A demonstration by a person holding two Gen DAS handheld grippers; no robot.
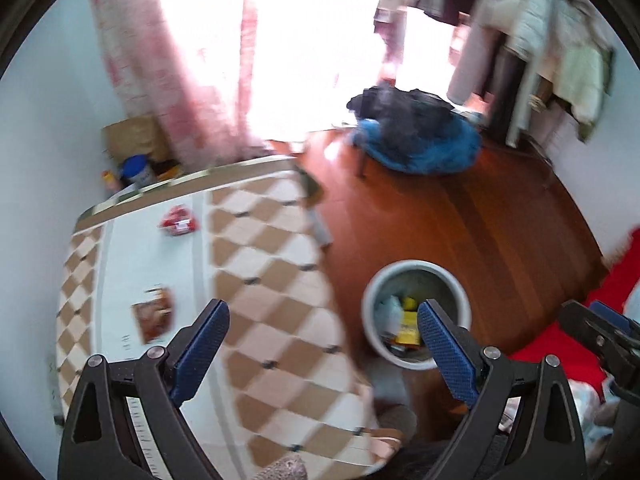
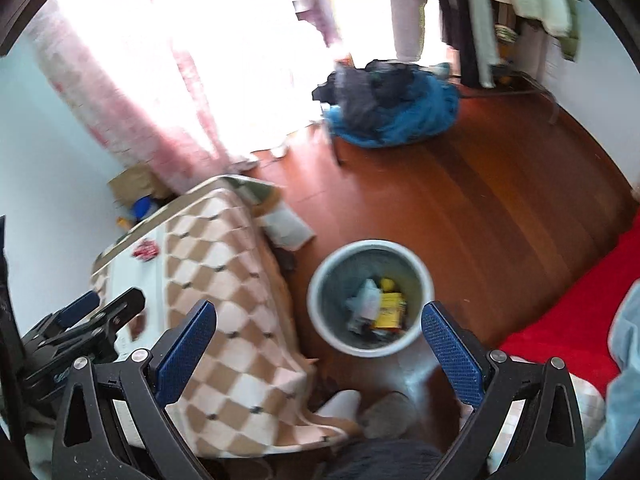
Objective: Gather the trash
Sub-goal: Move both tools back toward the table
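Brown wrapper (image 1: 154,314) clear in left view only.

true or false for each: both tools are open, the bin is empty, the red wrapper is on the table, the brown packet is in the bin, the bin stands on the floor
1. Both tools are open: true. The left tool and right tool are spread wide and hold nothing.
2. The bin is empty: false. The bin already holds yellow and pale trash.
3. The red wrapper lies on the table: true.
4. The brown packet is in the bin: false. It lies on the table.
5. The bin stands on the wooden floor: true.
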